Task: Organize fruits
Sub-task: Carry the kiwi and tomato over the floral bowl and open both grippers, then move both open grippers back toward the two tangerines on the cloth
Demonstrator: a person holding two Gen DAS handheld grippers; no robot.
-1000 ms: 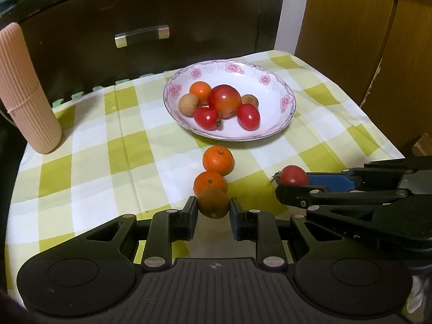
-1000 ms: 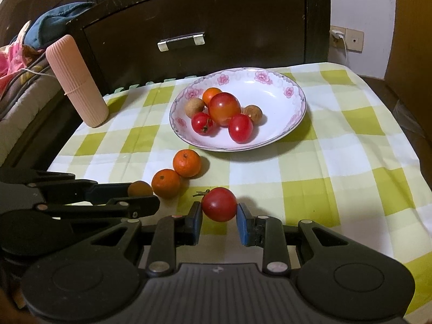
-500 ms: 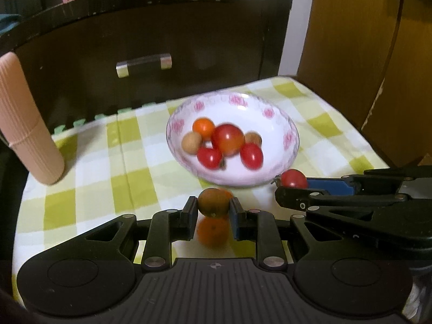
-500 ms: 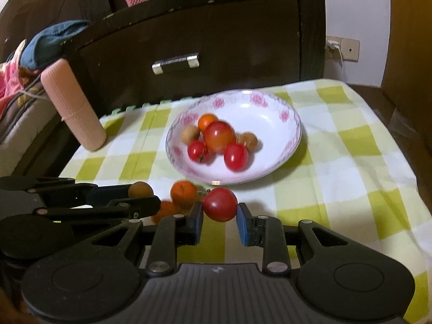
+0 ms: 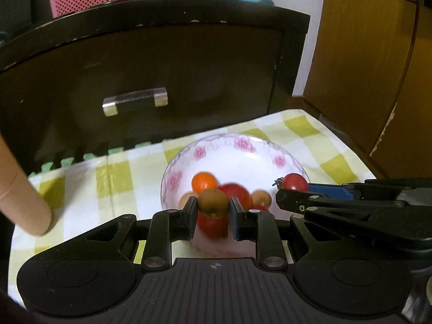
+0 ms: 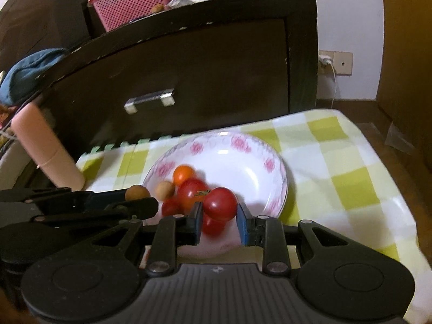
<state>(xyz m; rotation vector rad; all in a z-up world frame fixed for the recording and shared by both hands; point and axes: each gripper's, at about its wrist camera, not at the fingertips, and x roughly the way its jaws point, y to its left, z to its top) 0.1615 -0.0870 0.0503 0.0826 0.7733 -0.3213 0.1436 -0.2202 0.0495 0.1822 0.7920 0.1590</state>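
I am carrying a small brown round fruit (image 5: 213,199) in my left hand-held gripper (image 5: 212,210) and a glossy red tomato (image 6: 220,203) in my right hand-held gripper (image 6: 219,216), both clamped tight and hanging above the near rim of the white floral-rimmed bowl (image 6: 272,166) on the bench's far side. Next, I judge, both need lowering over bare bowl floor before letting go.
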